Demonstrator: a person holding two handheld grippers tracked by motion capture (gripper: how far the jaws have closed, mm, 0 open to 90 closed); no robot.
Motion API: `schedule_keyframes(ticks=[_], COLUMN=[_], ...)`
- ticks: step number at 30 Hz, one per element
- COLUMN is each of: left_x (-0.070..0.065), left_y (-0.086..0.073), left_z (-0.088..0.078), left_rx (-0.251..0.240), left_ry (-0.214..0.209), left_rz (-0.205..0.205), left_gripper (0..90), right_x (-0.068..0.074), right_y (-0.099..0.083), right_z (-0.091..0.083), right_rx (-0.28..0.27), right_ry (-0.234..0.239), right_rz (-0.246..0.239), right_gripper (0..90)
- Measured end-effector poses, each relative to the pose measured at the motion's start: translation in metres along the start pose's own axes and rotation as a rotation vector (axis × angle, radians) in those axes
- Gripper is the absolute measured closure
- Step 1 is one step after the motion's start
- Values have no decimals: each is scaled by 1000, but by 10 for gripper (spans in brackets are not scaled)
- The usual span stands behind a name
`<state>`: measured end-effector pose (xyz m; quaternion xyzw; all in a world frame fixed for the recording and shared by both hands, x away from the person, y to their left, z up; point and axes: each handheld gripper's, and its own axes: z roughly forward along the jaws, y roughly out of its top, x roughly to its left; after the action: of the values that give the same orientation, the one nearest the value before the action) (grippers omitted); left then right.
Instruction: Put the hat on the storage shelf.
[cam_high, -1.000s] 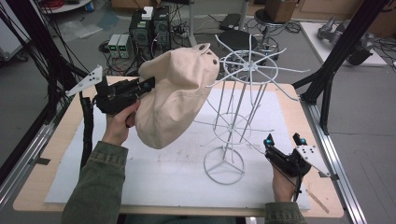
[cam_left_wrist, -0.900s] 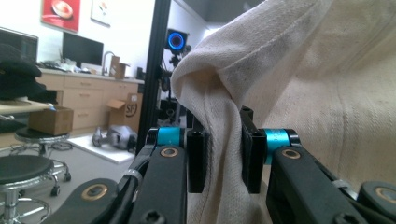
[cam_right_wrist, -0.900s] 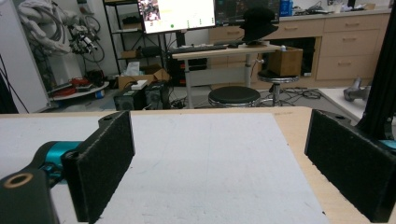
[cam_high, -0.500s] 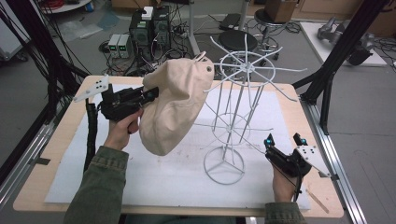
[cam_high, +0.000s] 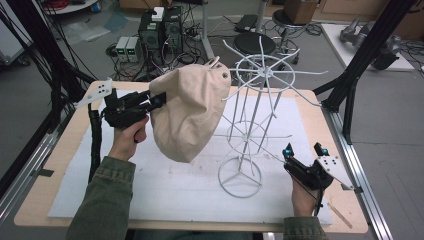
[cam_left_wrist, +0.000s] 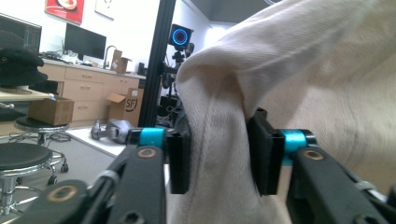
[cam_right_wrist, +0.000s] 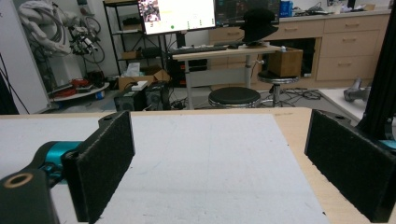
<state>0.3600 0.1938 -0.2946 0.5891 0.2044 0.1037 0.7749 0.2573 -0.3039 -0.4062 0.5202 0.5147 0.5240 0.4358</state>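
Note:
A beige cloth hat (cam_high: 187, 115) hangs by its top from a prong of the white wire rack (cam_high: 260, 100), which stands on the white mat. My left gripper (cam_high: 159, 100) is level at the hat's left edge. In the left gripper view a fold of the hat (cam_left_wrist: 327, 93) still lies between the pads (cam_left_wrist: 179, 161), but the jaws have just been opening and the left gripper (cam_left_wrist: 218, 156) no longer pinches it. My right gripper (cam_high: 304, 150) rests low at the rack's right, wide open. Nothing is between the right gripper's (cam_right_wrist: 219, 172) pads.
A white foam mat (cam_high: 165, 185) covers the wooden table (cam_high: 65, 150). Black frame posts (cam_high: 360, 65) stand at both sides. Behind the table are a stool (cam_high: 252, 42), computer boxes (cam_high: 160, 30) and cables on the floor.
The hat has swung from a tilted pose to hanging straighter down off the rack's prong. The left gripper's jaws have parted on the hat's edge. The right hand has stayed put.

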Motion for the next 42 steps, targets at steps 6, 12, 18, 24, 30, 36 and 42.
schedule_keyframes(ticks=[6,12,18,24,30,36,42], left_x=[0,-5,-7,-7,-11,-15,-21], left_y=[1,6,13,16,23,27,24], left_z=[-1,-8,-16,-21,-31,-44,-73], left_rx=[-4,-39,-77,-61,-72,-46,-49], left_ry=[22,44,84,154,240,399,556], left_rz=[3,33,44,69,111,189,248], left_gripper=[444,299,254,200,181,179,177], right_x=[0,0,0,-1,0,0,0], right_y=[0,0,0,1,0,0,0], right_z=[0,0,0,-1,-1,-1,-1], right_rx=[1,-1,-3,-5,-1,-1,-1], right_ry=[0,0,-1,-5,1,-1,2], right_rz=[-1,2,-4,-2,-1,1,-4], right_gripper=[75,75,75,75,75,75,75])
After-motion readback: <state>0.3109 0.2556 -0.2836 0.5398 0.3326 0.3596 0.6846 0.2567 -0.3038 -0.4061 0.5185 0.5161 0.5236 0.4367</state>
